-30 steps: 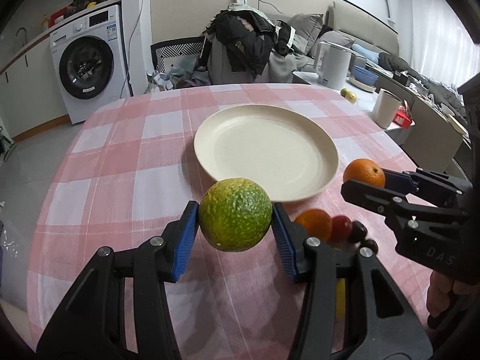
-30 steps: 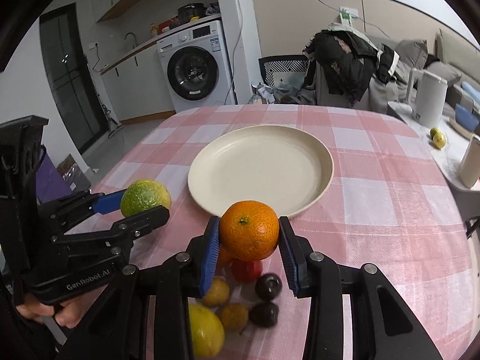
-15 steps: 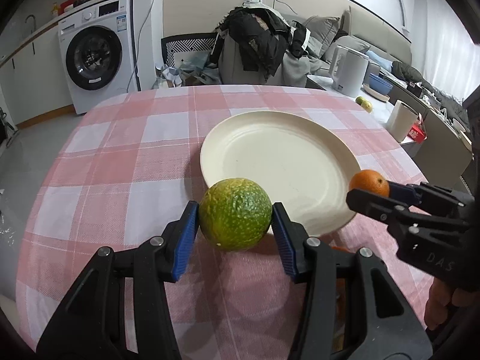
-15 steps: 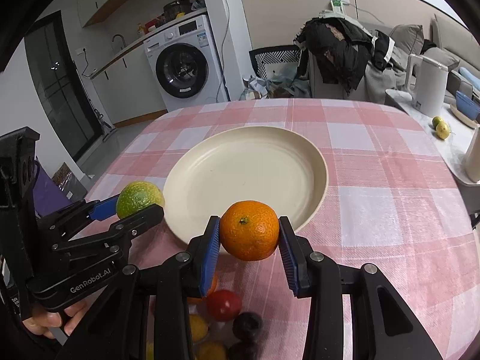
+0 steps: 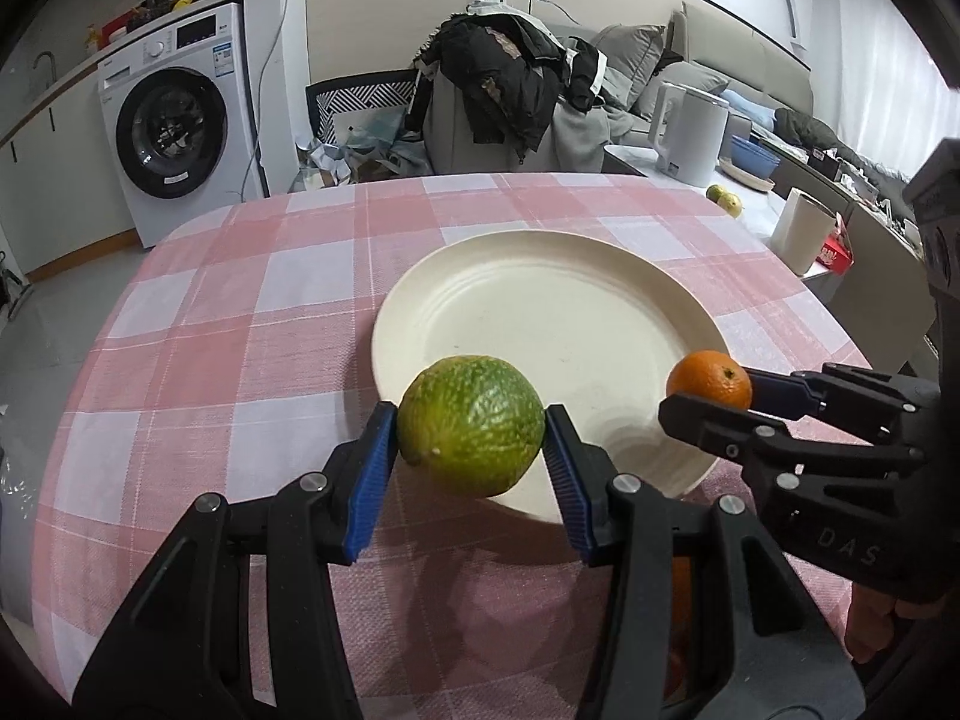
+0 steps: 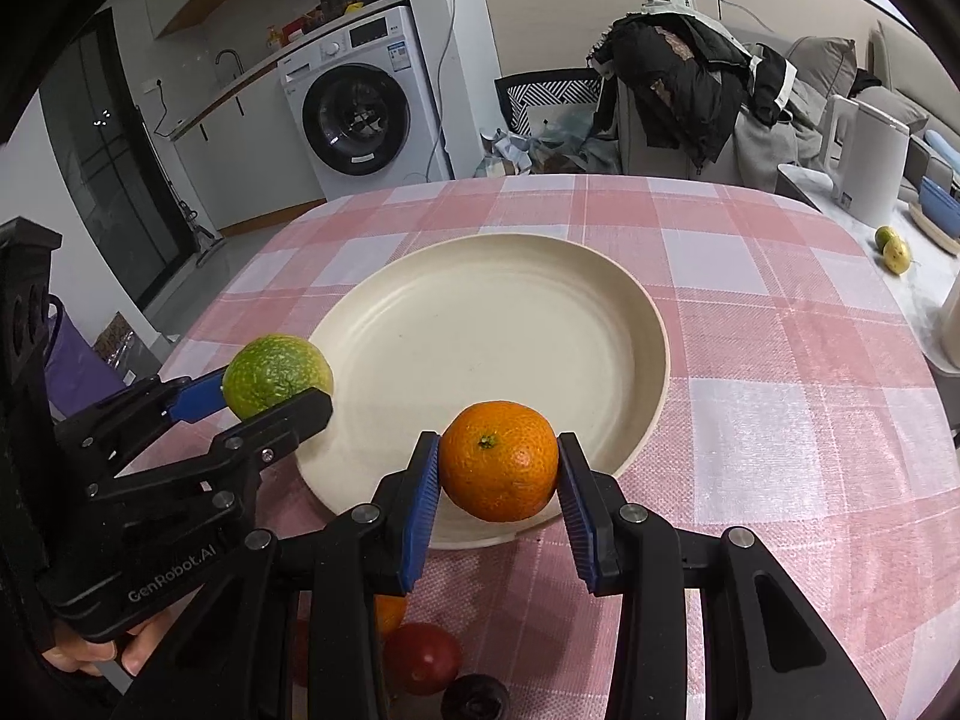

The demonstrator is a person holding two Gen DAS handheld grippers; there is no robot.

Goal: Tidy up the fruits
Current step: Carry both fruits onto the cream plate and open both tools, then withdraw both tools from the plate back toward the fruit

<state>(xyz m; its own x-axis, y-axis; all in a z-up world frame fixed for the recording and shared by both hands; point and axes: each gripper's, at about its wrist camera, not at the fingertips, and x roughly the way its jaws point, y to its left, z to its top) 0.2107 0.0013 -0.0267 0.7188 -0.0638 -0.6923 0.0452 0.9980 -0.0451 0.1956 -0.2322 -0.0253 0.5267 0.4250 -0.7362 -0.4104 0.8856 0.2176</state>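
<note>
Tongs on the left (image 5: 471, 450) clamp a green citrus (image 5: 471, 425) over the near rim of the cream plate (image 5: 540, 312); right tongs (image 6: 498, 480) clamp an orange (image 6: 499, 459) over that rim too, on the checked counter (image 6: 780, 360)

both tools share one build: the left gripper (image 5: 471, 456) and the right gripper (image 6: 498, 468) have matte black angular arms, each ending in a ribbed blue pad (image 5: 369, 474) and dotted with round silver screws (image 6: 365, 514). white lettering reads "genrobot.ai" (image 6: 171, 577) on the side of the left body, and "das" (image 5: 846, 543) shows on the right one. bare fingertips (image 6: 90, 654) curl under the left handle; no sleeve is visible.
</note>
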